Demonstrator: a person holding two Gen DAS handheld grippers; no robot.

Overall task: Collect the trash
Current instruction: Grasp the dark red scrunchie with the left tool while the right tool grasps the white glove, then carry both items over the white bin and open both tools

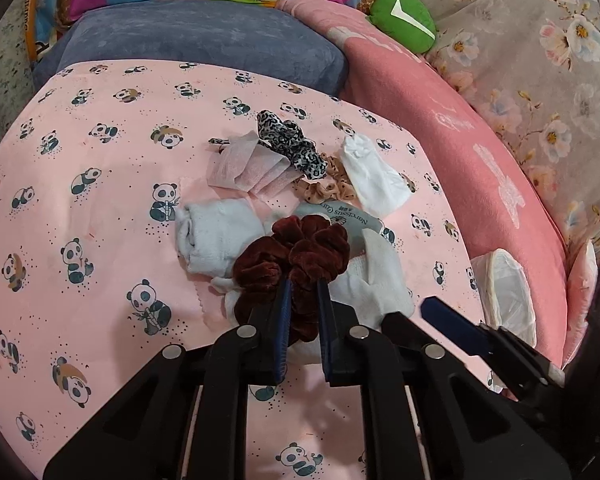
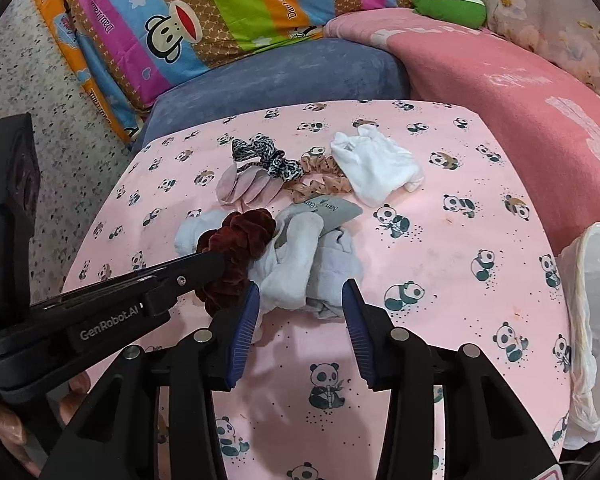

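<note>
My left gripper [image 1: 304, 284] is shut on a dark red velvet scrunchie [image 1: 296, 256], also seen in the right wrist view [image 2: 236, 248]. It lies on a heap of pale grey-white socks [image 2: 300, 264] in the middle of the pink panda cloth [image 2: 440, 264]. My right gripper [image 2: 300, 292] is open, its fingers straddling the near edge of the sock heap. Behind the heap lie a pink wipe [image 1: 244, 168], a leopard-print scrunchie [image 1: 292, 144], a tan dotted scrunchie [image 1: 324, 188] and a crumpled white tissue [image 1: 372, 176]. A grey packet [image 2: 332, 208] rests on the socks.
A white bin lined with a plastic bag [image 2: 592, 320] stands at the table's right edge. A blue cushion [image 1: 204, 40], a pink blanket [image 1: 460, 120], a green plush [image 1: 404, 20] and a striped monkey-print quilt [image 2: 204, 20] lie beyond the table.
</note>
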